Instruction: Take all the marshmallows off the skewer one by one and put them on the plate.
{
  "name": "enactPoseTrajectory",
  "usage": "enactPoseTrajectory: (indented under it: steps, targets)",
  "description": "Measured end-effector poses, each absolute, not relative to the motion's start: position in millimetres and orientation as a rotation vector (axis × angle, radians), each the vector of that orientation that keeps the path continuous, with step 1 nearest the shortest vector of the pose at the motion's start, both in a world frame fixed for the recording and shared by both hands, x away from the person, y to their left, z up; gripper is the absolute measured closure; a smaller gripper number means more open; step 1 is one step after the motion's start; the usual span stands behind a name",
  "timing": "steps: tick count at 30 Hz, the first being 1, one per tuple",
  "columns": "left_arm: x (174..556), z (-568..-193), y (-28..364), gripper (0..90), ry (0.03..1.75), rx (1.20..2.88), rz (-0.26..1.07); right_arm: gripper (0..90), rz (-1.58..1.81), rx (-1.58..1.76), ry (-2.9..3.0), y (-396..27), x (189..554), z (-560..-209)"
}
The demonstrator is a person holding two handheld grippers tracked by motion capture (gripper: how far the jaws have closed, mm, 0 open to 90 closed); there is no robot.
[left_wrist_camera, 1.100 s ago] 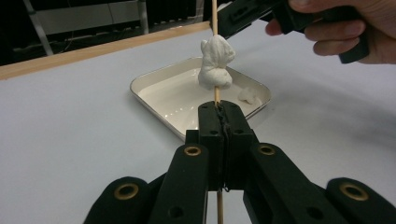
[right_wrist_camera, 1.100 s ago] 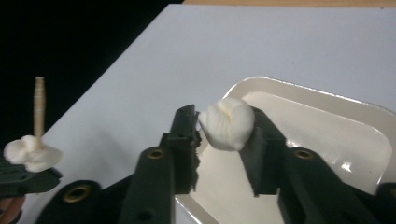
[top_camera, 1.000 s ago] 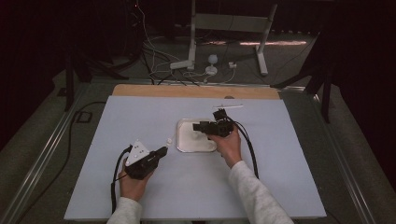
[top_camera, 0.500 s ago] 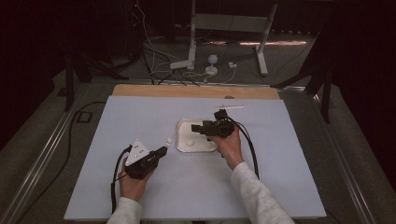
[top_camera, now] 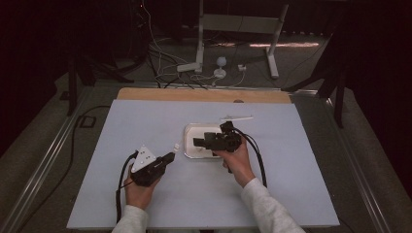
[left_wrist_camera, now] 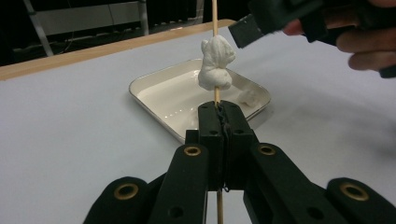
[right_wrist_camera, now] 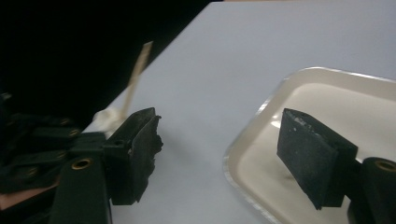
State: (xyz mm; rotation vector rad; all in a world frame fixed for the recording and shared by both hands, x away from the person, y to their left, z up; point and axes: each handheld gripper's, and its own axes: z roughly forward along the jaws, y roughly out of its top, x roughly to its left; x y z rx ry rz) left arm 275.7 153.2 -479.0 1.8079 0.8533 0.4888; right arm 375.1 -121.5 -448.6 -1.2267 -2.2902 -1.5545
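Observation:
My left gripper [left_wrist_camera: 219, 109] is shut on a thin wooden skewer [left_wrist_camera: 215, 95] that stands upright. White soft lumps [left_wrist_camera: 215, 65] are threaded on the skewer just above the jaws. In the high view the left gripper [top_camera: 171, 156] sits left of a white tray [top_camera: 190, 130], with the lump [top_camera: 176, 145] at its tip. My right gripper [top_camera: 197, 141] hovers over the tray's near part. Its jaws [right_wrist_camera: 219, 135] have just been opening and hold nothing between them. One white piece [left_wrist_camera: 250, 96] lies in the tray [left_wrist_camera: 159, 93].
A second skewer [top_camera: 236, 118] lies on the white table cover behind the tray. A wooden strip [top_camera: 204, 95] runs along the table's far edge. Cables and a metal stand [top_camera: 201, 43] are on the floor beyond.
The right gripper has drawn back a little toward the tray's near edge and its jaws stand wider. The left gripper and its skewer have kept still.

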Motion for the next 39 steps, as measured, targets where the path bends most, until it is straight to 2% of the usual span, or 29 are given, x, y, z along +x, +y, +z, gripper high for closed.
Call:
enactPoseTrajectory:
  steps: [6, 10, 19, 21, 22, 25, 26, 30, 35, 39]
  targets:
    - [275.5, -478.5, 152.2, 89.6, 0.852, 1.803, 0.483, 32.8, -1.559, -1.15, -2.289, -111.2, 362.4, -447.4]
    - [275.1, -477.8, 150.8, 89.7, 0.848, 1.795, 0.476, 38.8, -1.569, -1.084, -2.274, -100.8, 352.8, -447.5]
    - [274.5, -476.8, 145.3, 89.6, 0.823, 1.803, 0.45, 45.4, -1.553, -1.071, -2.216, -87.2, 348.3, -458.9]
    - [274.8, -477.5, 143.4, 89.5, 0.815, 1.81, 0.441, 54.1, -1.564, -1.077, -2.191, -84.1, 348.4, -460.6]
    - [274.8, -477.8, 142.5, 89.5, 0.814, 1.81, 0.438, 54.1, -1.564, -1.077, -2.191, -84.1, 348.4, -460.6]
    - [275.4, -478.5, 141.5, 88.8, 0.81, 1.82, 0.423, 67.1, -1.586, -1.073, -2.184, -83.5, 347.3, -459.5]
    - [276.4, -478.8, 142.2, 88.2, 0.806, 1.823, 0.405, 68.6, -1.589, -1.073, -2.188, -83.8, 347.2, -459.1]
    - [278.0, -480.7, 143.0, 84.3, 0.811, 1.848, 0.384, 71.0, -1.614, -1.082, -2.173, -87.4, 347.9, -456.2]
    - [279.8, -482.7, 143.0, 87.7, 0.808, 1.879, 0.355, 71.7, -1.625, -1.084, -2.179, -91.9, 348.9, -453.4]
    - [280.9, -483.6, 143.5, 86.1, 0.81, 1.894, 0.345, 72.5, -1.621, -1.085, -2.221, -93.7, 348.1, -452.3]
